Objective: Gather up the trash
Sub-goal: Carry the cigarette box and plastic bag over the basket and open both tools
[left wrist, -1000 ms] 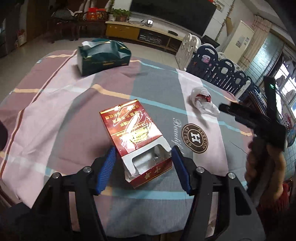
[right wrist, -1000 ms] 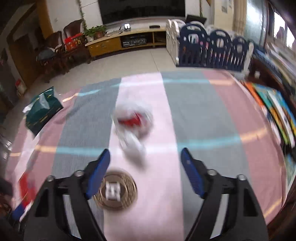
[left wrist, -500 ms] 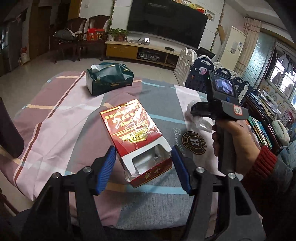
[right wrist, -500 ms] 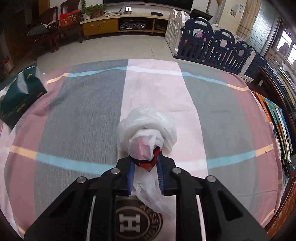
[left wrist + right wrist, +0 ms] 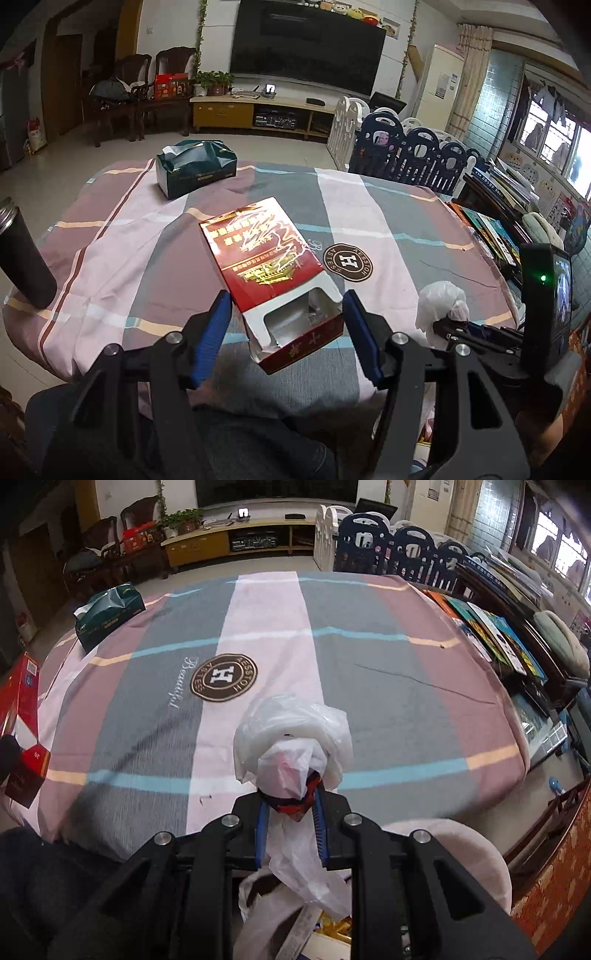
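Fingers of my right gripper point(image 5: 290, 825) pinched the knotted plastic bag point(image 5: 291, 738) above the bin bag point(image 5: 266, 897), while my left gripper point(image 5: 286, 334) clasped the red carton point(image 5: 269, 273).

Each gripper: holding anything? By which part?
Left gripper: red box, gripped across its torn open end. Right gripper: crumpled plastic bag, pinched at its bunched neck.

On the table: 1 red carton point(image 5: 271, 275), 1 tissue box point(image 5: 195, 172), 1 crumpled plastic bag point(image 5: 293, 742), 1 black flask point(image 5: 22, 254).
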The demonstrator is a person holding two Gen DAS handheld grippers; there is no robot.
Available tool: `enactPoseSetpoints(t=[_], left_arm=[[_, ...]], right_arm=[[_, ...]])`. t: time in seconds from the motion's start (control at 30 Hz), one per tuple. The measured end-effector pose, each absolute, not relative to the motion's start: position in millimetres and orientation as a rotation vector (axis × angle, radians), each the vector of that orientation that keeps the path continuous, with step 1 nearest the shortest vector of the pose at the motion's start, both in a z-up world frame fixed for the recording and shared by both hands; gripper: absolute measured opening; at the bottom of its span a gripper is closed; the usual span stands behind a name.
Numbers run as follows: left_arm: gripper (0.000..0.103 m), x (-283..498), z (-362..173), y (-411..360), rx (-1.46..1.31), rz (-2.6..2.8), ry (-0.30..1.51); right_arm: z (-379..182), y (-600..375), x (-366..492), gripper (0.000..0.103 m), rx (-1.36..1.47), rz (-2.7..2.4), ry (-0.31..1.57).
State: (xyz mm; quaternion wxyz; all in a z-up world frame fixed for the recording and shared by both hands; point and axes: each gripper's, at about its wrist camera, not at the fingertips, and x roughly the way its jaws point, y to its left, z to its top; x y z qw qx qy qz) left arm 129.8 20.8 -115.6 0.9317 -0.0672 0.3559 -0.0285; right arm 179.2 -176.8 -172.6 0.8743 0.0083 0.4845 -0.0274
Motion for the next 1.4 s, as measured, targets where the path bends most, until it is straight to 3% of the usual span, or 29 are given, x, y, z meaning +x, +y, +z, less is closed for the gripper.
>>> enactPoseSetpoints(t=[0.33, 1.03, 1.4], left_arm=[[0.063, 115, -105, 10, -0.121, -0.094, 0.698], [0.062, 115, -101, 27, -0.174, -0.061, 0.712], [0.062, 86, -85, -33, -0.094, -0.236, 0.72]], right_arm=[[-141, -193, 157, 0.022, 0.054, -0.079, 0.965], [-133, -188, 151, 0.022, 0.039, -0.065, 0.952], [-111, -259, 89, 0.022, 0.038, -0.138, 0.934]])
